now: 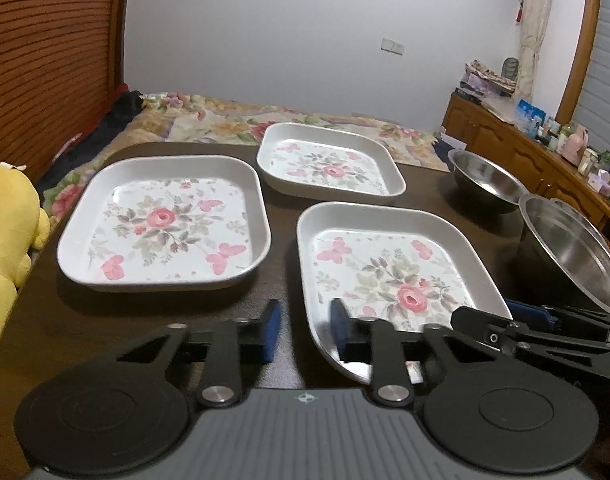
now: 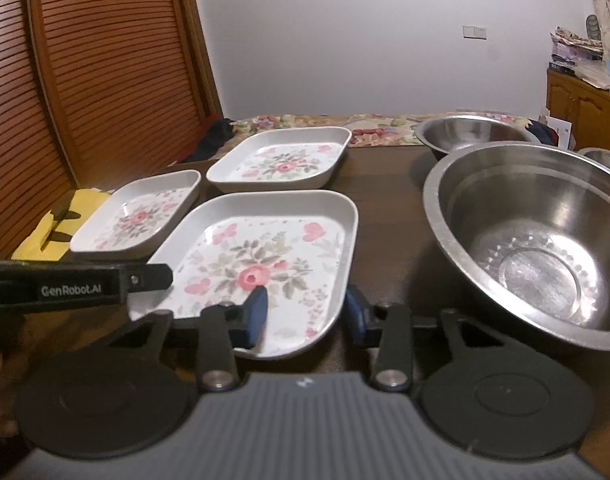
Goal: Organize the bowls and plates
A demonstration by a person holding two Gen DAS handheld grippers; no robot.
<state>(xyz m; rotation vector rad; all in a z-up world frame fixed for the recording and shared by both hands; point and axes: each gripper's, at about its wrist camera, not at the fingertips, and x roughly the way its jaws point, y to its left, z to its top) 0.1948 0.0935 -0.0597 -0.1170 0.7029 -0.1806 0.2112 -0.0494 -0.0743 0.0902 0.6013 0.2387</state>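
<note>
Over the near floral plate [image 2: 265, 264], the right gripper [image 2: 305, 312] gapes wide astride its rim, the left gripper [image 1: 305, 328] likewise; I'd seat the rim deep before closing.

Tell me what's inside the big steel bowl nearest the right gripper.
Nothing shows inside the big steel bowl: only bare shiny metal with a ring-patterned flat bottom. Its near inner wall is hidden behind the rim, so that strip can't be checked.
</note>
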